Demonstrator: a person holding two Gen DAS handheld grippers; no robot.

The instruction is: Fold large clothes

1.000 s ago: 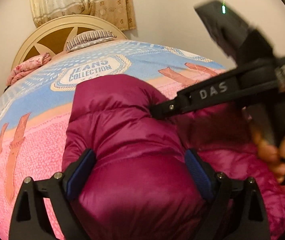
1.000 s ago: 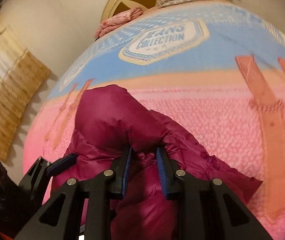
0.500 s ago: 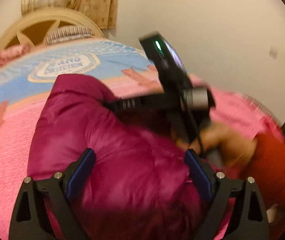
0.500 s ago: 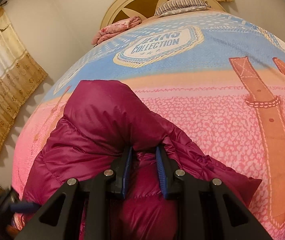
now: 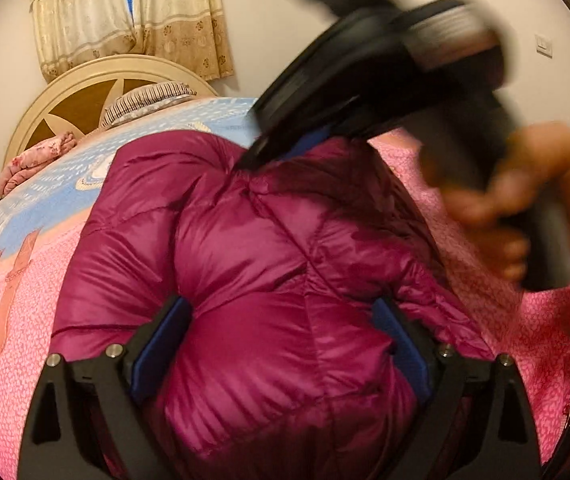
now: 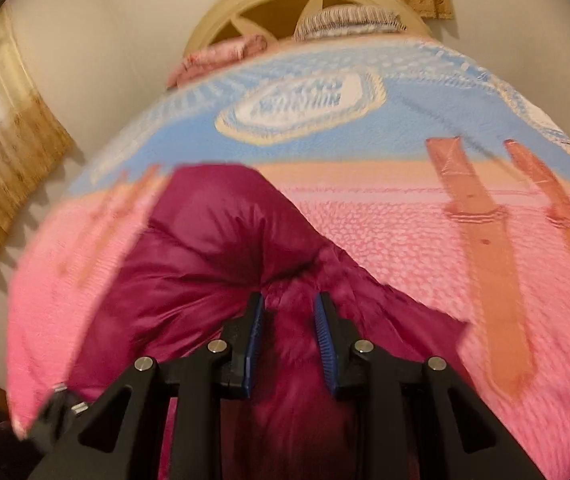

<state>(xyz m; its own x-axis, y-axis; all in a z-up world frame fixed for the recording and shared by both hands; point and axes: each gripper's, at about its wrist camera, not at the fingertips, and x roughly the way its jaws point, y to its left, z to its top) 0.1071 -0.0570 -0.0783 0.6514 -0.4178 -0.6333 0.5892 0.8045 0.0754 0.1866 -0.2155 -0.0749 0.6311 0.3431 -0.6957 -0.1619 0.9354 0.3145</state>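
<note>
A magenta puffer jacket (image 5: pixel 253 264) lies bunched on the bed. My left gripper (image 5: pixel 281 344) is open wide, its blue pads on either side of a thick puffy fold near the jacket's near end. My right gripper (image 6: pixel 289 340) is nearly shut on a pinch of the jacket (image 6: pixel 213 256), holding the fabric between its blue pads. The right gripper also shows in the left wrist view (image 5: pixel 405 60), blurred, raised over the jacket's far right part with a hand on its handle.
The bed has a pink and blue blanket (image 6: pixel 385 232) with a "JEANS COLLECTION" patch. A cream headboard (image 5: pixel 97 92), a striped pillow (image 5: pixel 149 100) and a folded pink quilt (image 5: pixel 33 164) are at the far end. Curtains (image 5: pixel 133 16) hang behind.
The right gripper has lifted and swung up over the jacket, pulling its pinch of fabric with it. The left gripper stays open around the same fold.
</note>
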